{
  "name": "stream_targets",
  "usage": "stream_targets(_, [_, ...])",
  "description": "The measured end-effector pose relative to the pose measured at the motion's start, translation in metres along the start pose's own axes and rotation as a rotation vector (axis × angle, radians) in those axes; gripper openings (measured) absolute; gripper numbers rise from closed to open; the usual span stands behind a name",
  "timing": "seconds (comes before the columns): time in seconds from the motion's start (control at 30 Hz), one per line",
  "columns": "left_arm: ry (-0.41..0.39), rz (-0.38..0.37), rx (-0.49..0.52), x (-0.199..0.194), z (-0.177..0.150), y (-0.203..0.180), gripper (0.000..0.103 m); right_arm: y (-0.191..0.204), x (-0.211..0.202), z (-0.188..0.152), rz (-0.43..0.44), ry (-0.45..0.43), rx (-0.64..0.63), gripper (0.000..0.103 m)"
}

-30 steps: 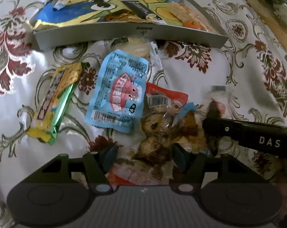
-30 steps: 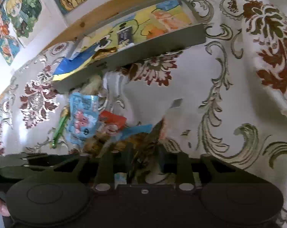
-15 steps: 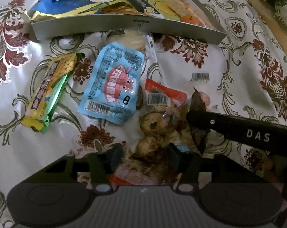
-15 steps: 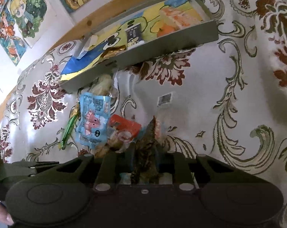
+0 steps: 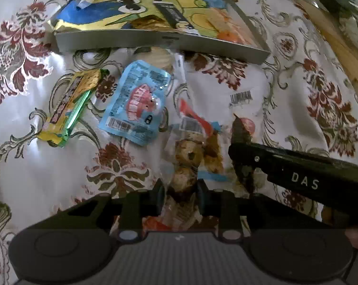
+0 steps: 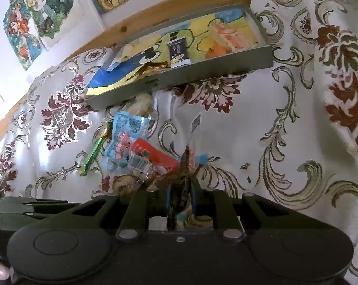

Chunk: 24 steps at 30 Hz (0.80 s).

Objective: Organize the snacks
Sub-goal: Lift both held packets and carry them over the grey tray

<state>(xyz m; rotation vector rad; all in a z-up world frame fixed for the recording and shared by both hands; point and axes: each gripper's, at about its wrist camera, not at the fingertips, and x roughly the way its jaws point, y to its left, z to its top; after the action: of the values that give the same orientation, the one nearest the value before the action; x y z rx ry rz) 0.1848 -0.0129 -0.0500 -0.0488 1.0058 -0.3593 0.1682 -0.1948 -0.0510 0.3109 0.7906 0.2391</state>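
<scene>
From the left wrist, the left gripper (image 5: 180,196) has its fingers clenched on a clear cookie bag (image 5: 190,159) lying on the floral cloth (image 5: 285,99), with a blue pouch (image 5: 138,104) and a yellow bar (image 5: 72,106) to its left, a grey tray (image 5: 155,40) holding snacks beyond, and the right gripper (image 5: 240,156) pinching a dark wrapper (image 5: 240,130) just beside the bag. From the right wrist, the right gripper's fingers (image 6: 194,190) are clamped on that wrapper, the tray well ahead.
</scene>
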Motion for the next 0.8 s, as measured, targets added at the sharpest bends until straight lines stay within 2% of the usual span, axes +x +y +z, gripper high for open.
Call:
stream_targets(0.33, [-0.054, 0.008, -0.056, -0.021, -0.016, -0.01, 0.022, -0.003, -0.023, 0.002, 0.015, -0.034, 0.011, 0.017])
stream_targets(0.67, [-0.125, 0.02, -0.129, -0.033, -0.017, -0.012, 0.022, 0.004, -0.037, 0.002, 0.02, -0.074, -0.025, 0.017])
stream_targets(0.8, [-0.153, -0.001, -0.161, -0.041, -0.012, -0.009, 0.022, 0.004, -0.042, 0.004, 0.023, -0.099, -0.024, 0.017])
